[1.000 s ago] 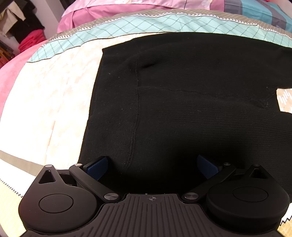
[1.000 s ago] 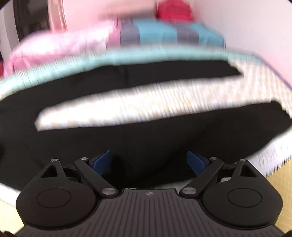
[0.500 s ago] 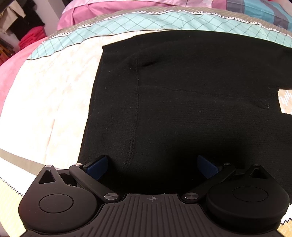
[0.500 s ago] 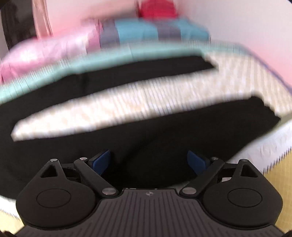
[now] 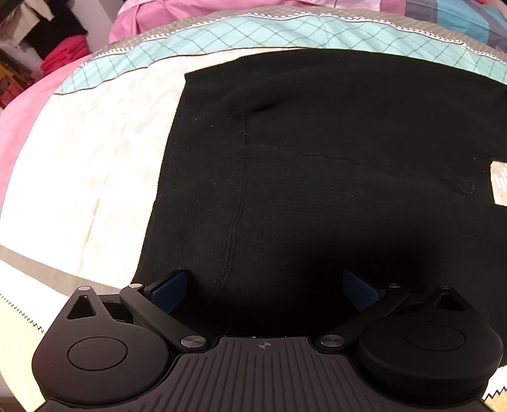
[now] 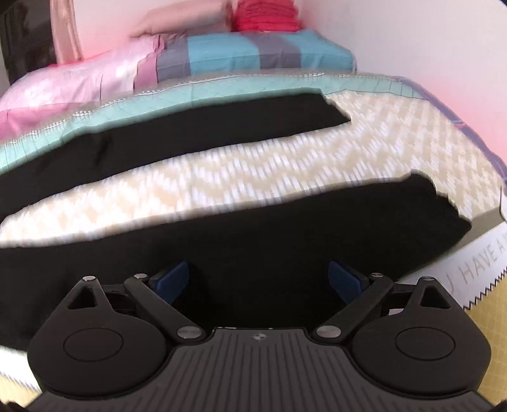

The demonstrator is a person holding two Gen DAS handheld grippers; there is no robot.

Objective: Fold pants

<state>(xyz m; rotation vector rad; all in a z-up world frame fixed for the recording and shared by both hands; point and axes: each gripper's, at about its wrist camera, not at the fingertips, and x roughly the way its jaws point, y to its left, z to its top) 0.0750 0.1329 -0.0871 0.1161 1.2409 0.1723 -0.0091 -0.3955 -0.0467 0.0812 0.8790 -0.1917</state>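
The left tongs (image 5: 264,286) are wide apart, with nothing between their two blue pads (image 5: 168,290). They hang just over the near edge of the black knit pants (image 5: 317,190), at the waist end. A thin seam (image 5: 240,177) runs up the cloth away from the tongs. A small dent sits in the cloth near the top of that seam.

The right tongs (image 6: 259,280) are wide apart too, and they hold nothing. Their blue pads (image 6: 172,282) sit over the near leg of the pants (image 6: 253,228). This view is a little blurry.

The pants lie spread out flat on the bed. The two legs go off to the right, with a gap between them. The near leg (image 6: 380,218) ends close to the bed's edge. The far leg (image 6: 221,126) lies farther back.

Under the pants is a cream quilt with a zigzag pattern (image 6: 269,164). It has a light blue checked band (image 5: 285,31) along the far side. Behind that lie a pink pillow (image 6: 79,85) and a blue and grey striped pillow (image 6: 253,50). A stack of red folded cloth (image 6: 266,16) sits on the striped pillow by the wall.
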